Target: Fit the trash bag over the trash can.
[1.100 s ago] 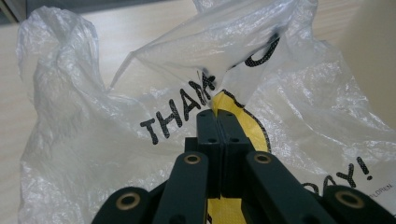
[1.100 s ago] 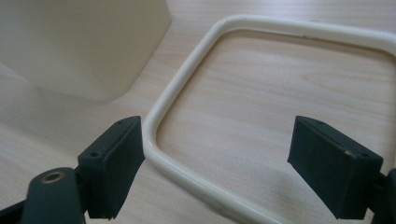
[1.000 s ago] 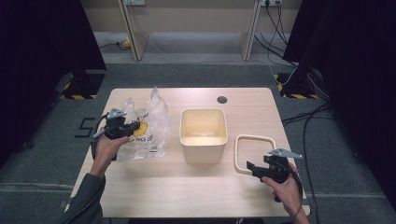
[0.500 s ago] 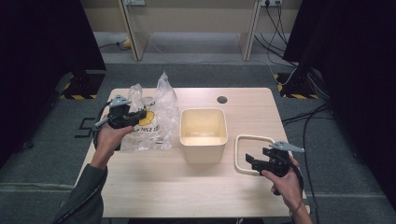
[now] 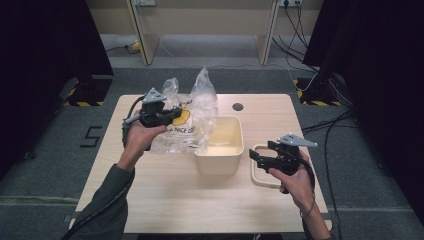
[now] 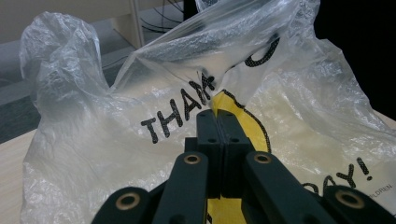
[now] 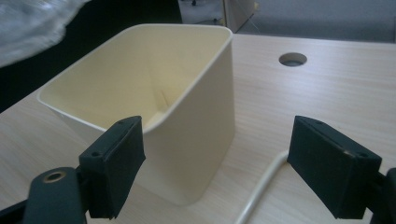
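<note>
Above table (image 5: 165, 200), bag (image 6: 116, 140) in left claw (image 6: 218, 112)

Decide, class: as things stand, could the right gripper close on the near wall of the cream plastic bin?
Probably yes. The right gripper has its jaws wide open, holding nothing, and the cream plastic bin stands directly ahead with bare table between. The clear plastic bag hangs at the bin's far side.

Grey carpet floor (image 5: 60, 165), black curtains (image 5: 45, 40)
</note>
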